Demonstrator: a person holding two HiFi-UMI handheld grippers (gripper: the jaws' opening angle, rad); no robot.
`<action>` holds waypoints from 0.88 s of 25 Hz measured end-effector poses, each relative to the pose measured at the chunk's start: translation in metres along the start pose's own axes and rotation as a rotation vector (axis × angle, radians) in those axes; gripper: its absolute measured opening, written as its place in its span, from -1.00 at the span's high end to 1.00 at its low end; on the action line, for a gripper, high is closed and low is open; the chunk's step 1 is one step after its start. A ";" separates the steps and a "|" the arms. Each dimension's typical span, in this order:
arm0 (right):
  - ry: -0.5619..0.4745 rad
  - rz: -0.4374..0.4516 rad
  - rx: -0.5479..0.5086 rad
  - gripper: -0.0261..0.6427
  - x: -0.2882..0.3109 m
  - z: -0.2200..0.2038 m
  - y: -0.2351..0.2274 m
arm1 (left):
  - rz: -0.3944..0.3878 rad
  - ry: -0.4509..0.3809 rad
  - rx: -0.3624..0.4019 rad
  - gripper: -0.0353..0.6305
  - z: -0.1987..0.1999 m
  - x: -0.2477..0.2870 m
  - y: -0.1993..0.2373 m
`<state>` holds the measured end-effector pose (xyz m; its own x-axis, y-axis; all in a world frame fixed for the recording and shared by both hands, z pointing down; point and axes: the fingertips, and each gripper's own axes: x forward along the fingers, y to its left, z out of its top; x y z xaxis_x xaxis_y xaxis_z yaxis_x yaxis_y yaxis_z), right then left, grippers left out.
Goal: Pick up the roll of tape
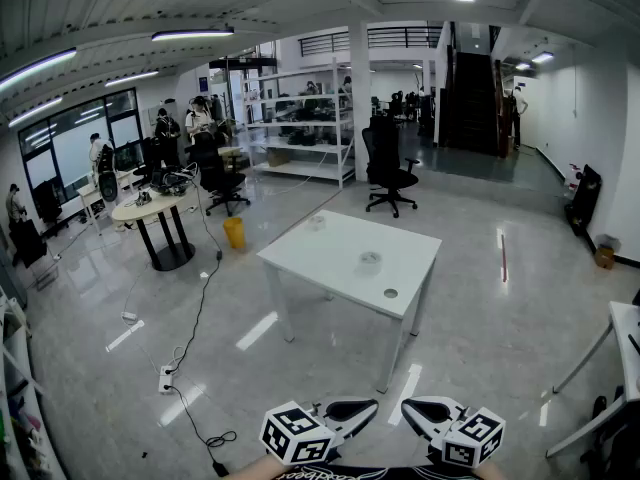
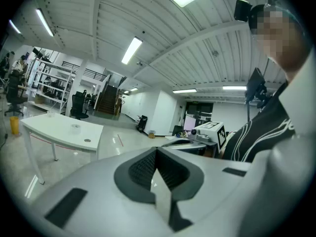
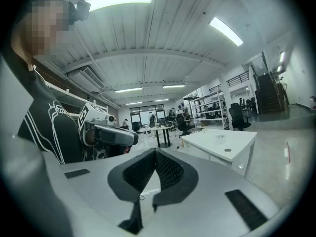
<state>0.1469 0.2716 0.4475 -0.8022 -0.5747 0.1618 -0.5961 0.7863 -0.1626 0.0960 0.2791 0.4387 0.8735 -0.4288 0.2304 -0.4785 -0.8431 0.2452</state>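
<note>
The roll of tape [image 1: 370, 261] is a small pale ring lying on the white table [image 1: 330, 258], near its middle. It also shows small and far off in the left gripper view as the tape [image 2: 74, 127] and in the right gripper view as the tape [image 3: 220, 136]. My left gripper [image 1: 365, 405] and right gripper [image 1: 412, 406] are side by side at the bottom of the head view, well short of the table. Both point roughly level. The left gripper [image 2: 157, 154] has its jaws together with nothing in them. The right gripper [image 3: 155, 154] is likewise shut and holds nothing.
A round grommet hole [image 1: 390, 293] sits near the table's front edge, and another small pale object [image 1: 316, 221] near its far corner. A black office chair [image 1: 388, 168] stands behind the table. A cable and power strip [image 1: 166, 378] lie on the floor at the left. Another white table's edge [image 1: 625, 333] shows at the right.
</note>
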 end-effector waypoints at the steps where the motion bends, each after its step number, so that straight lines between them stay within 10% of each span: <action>1: 0.001 0.001 -0.001 0.89 0.000 -0.001 0.001 | 0.000 0.002 -0.002 0.88 -0.001 0.000 -0.001; 22: 0.026 0.045 0.034 0.88 0.016 -0.011 -0.003 | 0.009 0.015 -0.026 0.88 -0.010 0.004 0.013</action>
<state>0.1366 0.2626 0.4608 -0.8273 -0.5327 0.1784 -0.5607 0.8027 -0.2032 0.0924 0.2699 0.4522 0.8679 -0.4311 0.2468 -0.4886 -0.8307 0.2670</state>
